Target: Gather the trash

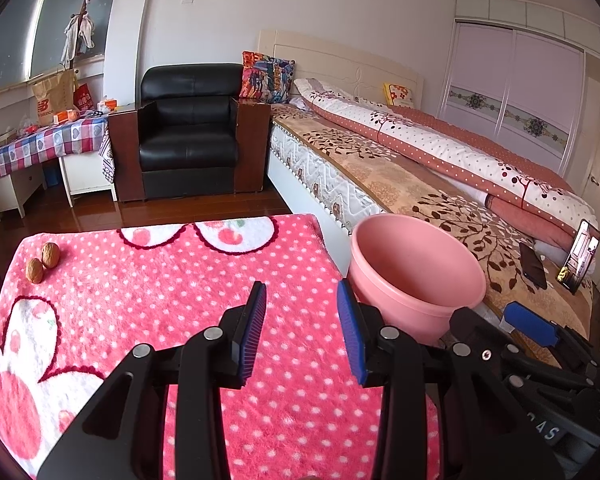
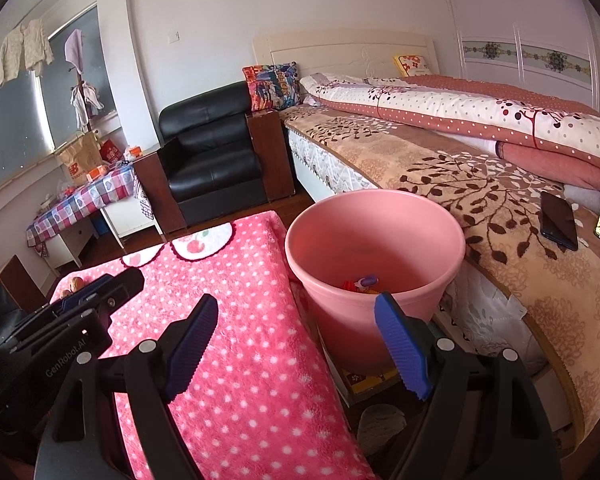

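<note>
A pink plastic bucket [image 1: 416, 276] stands between the table and the bed; in the right wrist view the bucket [image 2: 374, 252] holds small colourful trash [image 2: 362, 283] at its bottom. Two walnuts [image 1: 43, 261] lie at the far left corner of the pink polka-dot table cover [image 1: 172, 280]; they show partly behind the left gripper body in the right wrist view [image 2: 74, 285]. My left gripper [image 1: 304, 328] is open and empty above the table's right part. My right gripper [image 2: 296, 340] is open and empty, just in front of the bucket, over the table's right edge.
A bed [image 2: 480, 184] with a leaf-patterned blanket runs along the right, with a dark phone [image 2: 558, 220] and a propped phone [image 1: 580, 256] on it. A black armchair [image 1: 188, 132] and a checked-cloth side table [image 1: 48, 140] stand beyond the table.
</note>
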A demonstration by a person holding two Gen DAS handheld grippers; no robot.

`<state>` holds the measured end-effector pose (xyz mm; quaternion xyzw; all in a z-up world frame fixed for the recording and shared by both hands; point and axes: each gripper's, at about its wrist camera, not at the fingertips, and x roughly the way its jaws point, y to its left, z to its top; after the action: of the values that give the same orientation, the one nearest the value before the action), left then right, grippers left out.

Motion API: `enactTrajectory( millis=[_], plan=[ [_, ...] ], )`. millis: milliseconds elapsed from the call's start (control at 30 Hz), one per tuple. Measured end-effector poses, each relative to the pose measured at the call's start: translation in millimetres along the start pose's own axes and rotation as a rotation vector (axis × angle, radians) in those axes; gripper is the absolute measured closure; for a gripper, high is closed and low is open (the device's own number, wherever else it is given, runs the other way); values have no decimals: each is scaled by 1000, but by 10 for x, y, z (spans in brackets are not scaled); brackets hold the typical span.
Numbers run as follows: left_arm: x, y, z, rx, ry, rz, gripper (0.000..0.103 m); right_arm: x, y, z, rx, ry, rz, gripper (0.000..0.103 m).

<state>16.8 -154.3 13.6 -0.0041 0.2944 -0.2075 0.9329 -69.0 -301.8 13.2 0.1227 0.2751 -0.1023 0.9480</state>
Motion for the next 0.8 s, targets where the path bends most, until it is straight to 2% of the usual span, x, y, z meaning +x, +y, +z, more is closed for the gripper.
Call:
enactTrajectory(
  millis=[200, 800],
  plan=[
    [4, -5, -13, 2, 3, -4, 66, -30, 22, 14, -17, -15, 0, 20],
    [-10, -13, -9, 9, -2, -9, 66, -46, 60, 34, -30, -21, -1, 20]
  ],
)
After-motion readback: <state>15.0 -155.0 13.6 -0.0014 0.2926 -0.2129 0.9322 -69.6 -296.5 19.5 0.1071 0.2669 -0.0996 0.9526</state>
